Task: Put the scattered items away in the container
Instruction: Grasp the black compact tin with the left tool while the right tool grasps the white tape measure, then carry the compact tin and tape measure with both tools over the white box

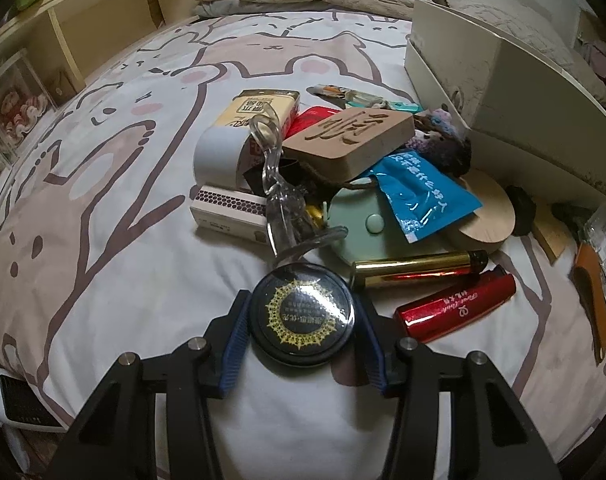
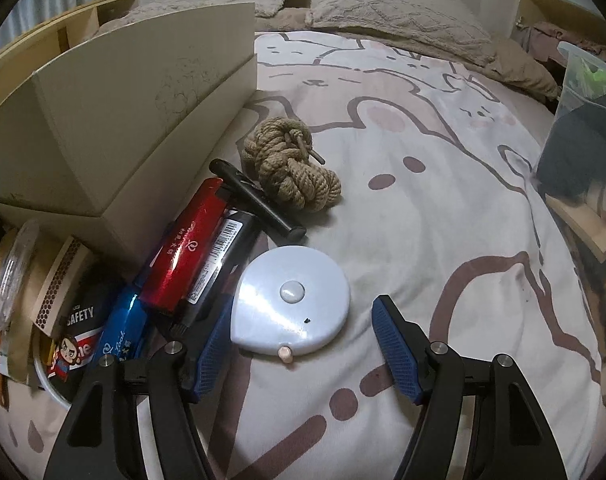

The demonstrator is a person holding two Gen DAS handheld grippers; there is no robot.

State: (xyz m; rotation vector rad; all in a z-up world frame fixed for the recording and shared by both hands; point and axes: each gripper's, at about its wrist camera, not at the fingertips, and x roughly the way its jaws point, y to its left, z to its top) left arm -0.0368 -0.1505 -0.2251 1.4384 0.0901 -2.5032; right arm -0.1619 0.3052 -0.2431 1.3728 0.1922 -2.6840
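Clamped in the left gripper, a black round tin bound for the cream box at 2 o'clock; right gripper spread wide around a pale tape measure on the bed.

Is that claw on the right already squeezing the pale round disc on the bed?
No: the right gripper is wide open, its blue fingers spread either side of the pale round disc.

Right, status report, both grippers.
Left gripper shut on round black tin. Right gripper open around pale blue tape measure. Cream box beside clutter.
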